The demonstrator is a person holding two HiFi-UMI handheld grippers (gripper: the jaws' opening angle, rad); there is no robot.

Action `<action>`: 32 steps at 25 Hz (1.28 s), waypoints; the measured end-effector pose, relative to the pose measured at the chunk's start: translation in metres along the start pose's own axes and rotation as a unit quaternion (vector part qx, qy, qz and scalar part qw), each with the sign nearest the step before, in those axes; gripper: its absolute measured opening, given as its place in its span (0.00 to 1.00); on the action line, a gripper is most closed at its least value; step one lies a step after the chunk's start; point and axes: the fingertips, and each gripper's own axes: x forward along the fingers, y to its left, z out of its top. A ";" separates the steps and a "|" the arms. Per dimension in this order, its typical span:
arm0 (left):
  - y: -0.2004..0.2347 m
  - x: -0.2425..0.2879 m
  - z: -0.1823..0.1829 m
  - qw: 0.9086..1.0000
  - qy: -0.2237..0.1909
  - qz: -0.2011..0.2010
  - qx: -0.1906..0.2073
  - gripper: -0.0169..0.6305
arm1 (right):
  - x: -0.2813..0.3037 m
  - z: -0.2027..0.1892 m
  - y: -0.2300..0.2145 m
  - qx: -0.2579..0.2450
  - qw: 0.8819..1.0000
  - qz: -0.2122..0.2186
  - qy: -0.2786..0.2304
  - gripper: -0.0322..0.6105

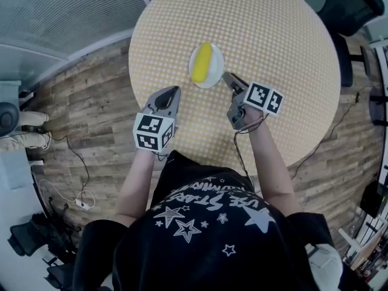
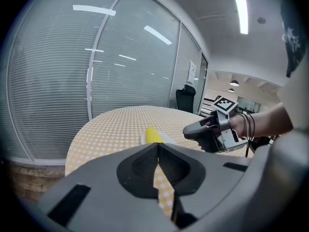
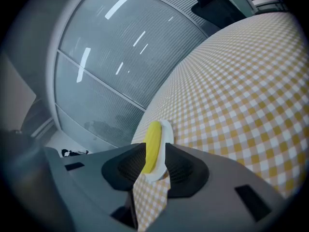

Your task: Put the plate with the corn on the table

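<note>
A white plate [image 1: 217,73] with a yellow corn cob [image 1: 202,62] lies flat on the round table [image 1: 279,53] with its yellow checked cloth. My right gripper [image 1: 226,76] is at the plate's near right rim. In the right gripper view its jaws stand a little apart, and the corn [image 3: 153,138] and the plate [image 3: 167,128] show in the gap of the right gripper [image 3: 155,151]. I cannot tell whether the tips touch the rim. My left gripper [image 1: 175,90] hovers near the table's front edge, left of the plate, its left gripper [image 2: 157,148] tips closed on nothing.
A black office chair [image 1: 351,5] stands past the table at the upper right. Cables [image 1: 73,162] trail over the wooden floor on the left. A glass wall with blinds [image 2: 96,81] runs behind the table. A person's shoes [image 1: 24,129] rest at the far left.
</note>
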 end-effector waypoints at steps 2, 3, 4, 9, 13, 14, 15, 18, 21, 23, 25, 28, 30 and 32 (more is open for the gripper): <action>-0.010 -0.005 0.004 1.000 -0.006 0.005 0.003 0.04 | -0.015 0.001 0.012 -0.019 0.999 0.028 -0.001 0.25; -0.015 -0.008 0.005 1.000 -0.009 0.008 0.004 0.04 | -0.022 0.001 0.017 -0.028 0.999 0.039 -0.001 0.25; -0.020 -0.011 0.007 1.000 -0.012 0.012 0.005 0.04 | -0.030 0.001 0.021 -0.036 0.998 0.049 -0.001 0.25; -0.055 -0.026 0.010 0.999 -0.031 0.034 -0.001 0.04 | -0.076 0.003 0.034 -0.067 0.993 0.096 -0.003 0.22; -0.084 -0.037 0.012 0.997 -0.051 0.058 -0.003 0.04 | -0.113 0.003 0.038 -0.122 0.985 0.120 -0.001 0.20; -0.091 -0.040 0.012 0.996 -0.056 0.064 -0.005 0.04 | -0.121 0.002 0.039 -0.137 0.983 0.125 0.001 0.19; -0.098 -0.044 0.012 0.996 -0.061 0.070 -0.008 0.04 | -0.129 0.000 0.039 -0.152 0.980 0.130 0.004 0.18; -0.120 -0.054 0.008 0.994 -0.072 0.084 -0.017 0.04 | -0.148 -0.006 0.036 -0.189 0.972 0.139 0.015 0.15; -0.139 -0.065 0.003 0.993 -0.075 0.091 -0.023 0.04 | -0.164 -0.015 0.042 -0.230 0.960 0.160 0.026 0.14; -0.145 -0.072 0.001 0.992 -0.076 0.093 -0.022 0.04 | -0.172 -0.022 0.049 -0.262 0.949 0.172 0.030 0.13; -0.146 -0.079 0.001 0.992 -0.078 0.096 -0.020 0.04 | -0.174 -0.028 0.056 -0.288 0.941 0.177 0.029 0.12; -0.149 -0.089 -0.001 0.992 -0.081 0.097 -0.019 0.04 | -0.179 -0.039 0.062 -0.313 0.933 0.176 0.025 0.12; -0.153 -0.095 -0.002 0.992 -0.084 0.093 -0.017 0.04 | -0.185 -0.046 0.065 -0.328 0.928 0.174 0.020 0.12; -0.159 -0.100 -0.003 0.992 -0.088 0.086 -0.013 0.04 | -0.192 -0.053 0.067 -0.338 0.925 0.172 0.011 0.12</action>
